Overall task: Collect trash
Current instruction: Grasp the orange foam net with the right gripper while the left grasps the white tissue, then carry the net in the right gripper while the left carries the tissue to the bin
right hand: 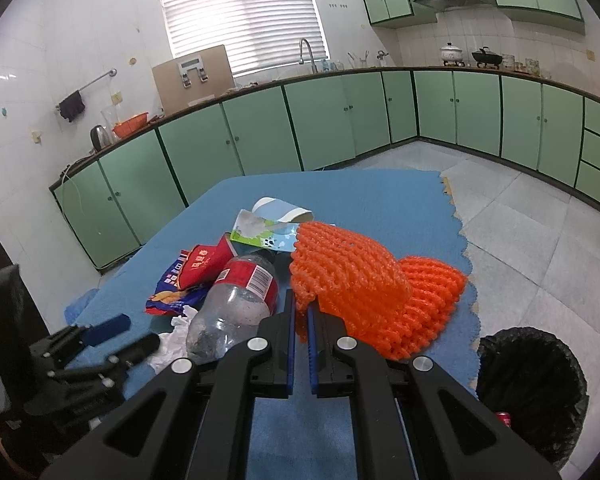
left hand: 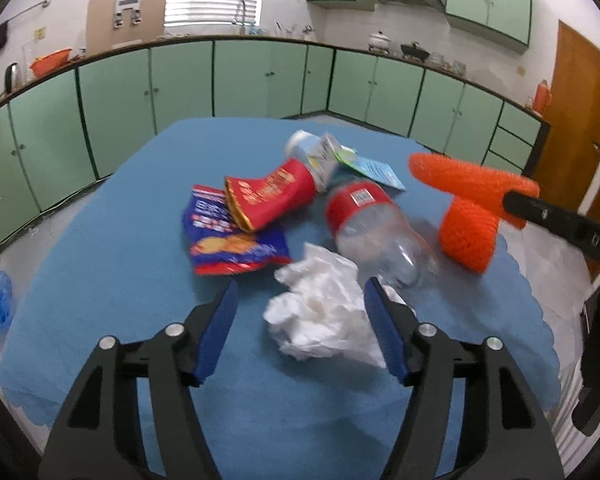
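Observation:
A crumpled white tissue (left hand: pixel 320 312) lies on the blue tablecloth (left hand: pixel 120 280) between the fingers of my left gripper (left hand: pixel 302 284), which is open; the tissue sits nearer the right-hand pad. Just behind it are a clear plastic bottle (left hand: pixel 372 232) with a red label, a red paper cup (left hand: pixel 276 196) on its side and a blue and red snack wrapper (left hand: pixel 228 244). My right gripper (right hand: pixel 298 300) is shut on the edge of an orange foam net (right hand: pixel 360 288), which hangs above the table's right side. The left gripper (right hand: pixel 138 332) also shows at the lower left of the right wrist view.
A black-lined waste bin (right hand: pixel 532 392) stands on the floor off the table's right edge, with a red can (right hand: pixel 504 418) inside. A blue and white paper cup (right hand: pixel 280 210) and a flat printed packet (right hand: pixel 260 234) lie at the back of the pile. Green cabinets line the walls.

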Demonstrator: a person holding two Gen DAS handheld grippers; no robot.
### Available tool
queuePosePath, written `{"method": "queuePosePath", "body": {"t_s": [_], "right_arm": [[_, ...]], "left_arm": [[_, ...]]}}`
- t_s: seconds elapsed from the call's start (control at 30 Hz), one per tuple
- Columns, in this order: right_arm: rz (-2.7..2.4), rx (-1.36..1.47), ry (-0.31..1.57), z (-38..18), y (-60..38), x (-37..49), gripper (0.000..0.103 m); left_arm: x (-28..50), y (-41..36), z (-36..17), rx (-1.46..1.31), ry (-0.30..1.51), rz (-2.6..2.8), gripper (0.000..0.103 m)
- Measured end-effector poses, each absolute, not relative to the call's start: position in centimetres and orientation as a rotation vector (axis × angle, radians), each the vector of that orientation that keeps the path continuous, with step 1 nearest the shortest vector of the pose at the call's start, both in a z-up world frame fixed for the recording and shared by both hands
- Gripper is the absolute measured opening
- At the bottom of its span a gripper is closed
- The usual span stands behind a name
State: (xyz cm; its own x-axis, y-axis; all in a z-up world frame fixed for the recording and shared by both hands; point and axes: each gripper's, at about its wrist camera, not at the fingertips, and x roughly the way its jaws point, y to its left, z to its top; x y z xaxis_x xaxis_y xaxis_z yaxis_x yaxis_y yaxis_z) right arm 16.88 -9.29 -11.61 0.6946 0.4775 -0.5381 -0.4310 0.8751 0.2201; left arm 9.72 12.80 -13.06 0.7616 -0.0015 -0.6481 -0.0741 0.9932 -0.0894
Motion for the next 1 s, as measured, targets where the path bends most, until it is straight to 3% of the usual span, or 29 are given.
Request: {"method": "queuePosePath", "body": {"t_s": [0.1, 0.17, 0.2, 0.27, 0.37, 0.53, 1.0], "right_arm": [[0.505, 0.079, 0.623, -11.6, -9.5, 16.7, 0.005], [0.502, 0.08, 0.624, -11.6, -9.6, 16.6, 0.005], [0.501, 0.082, 0.625, -11.6, -9.7, 16.6, 0.005], [0.496, 0.086, 0.629, -11.7, -9.8, 16.7, 0.005], [0.494, 0.09, 0.632, -11.8, -9.9, 16.6, 0.005], [0.504, 0.086, 0.629, -11.5, -9.7, 16.2, 0.005], [0.493, 0.095, 0.558, -8.4, -11.4, 14.0, 0.005]], "left_arm": [[10.3, 12.4, -14.0, -0.117, 0.738, 0.035, 0.063], [10.7, 12.4, -14.6, -0.124, 0.759, 0.024, 0.04], [10.8, 12.3, -14.8, -0.132, 0.769, 0.017, 0.036], [10.8, 12.4, -14.9, -0.124, 0.762, 0.022, 0.019], [10.6, 12.7, -14.4, -0.122, 0.744, 0.027, 0.007], [10.0, 12.8, -12.7, -0.121, 0.697, 0.038, 0.003], [8.8, 10.0, -6.2, -0.092, 0.532, -0.008, 0.002]]}}
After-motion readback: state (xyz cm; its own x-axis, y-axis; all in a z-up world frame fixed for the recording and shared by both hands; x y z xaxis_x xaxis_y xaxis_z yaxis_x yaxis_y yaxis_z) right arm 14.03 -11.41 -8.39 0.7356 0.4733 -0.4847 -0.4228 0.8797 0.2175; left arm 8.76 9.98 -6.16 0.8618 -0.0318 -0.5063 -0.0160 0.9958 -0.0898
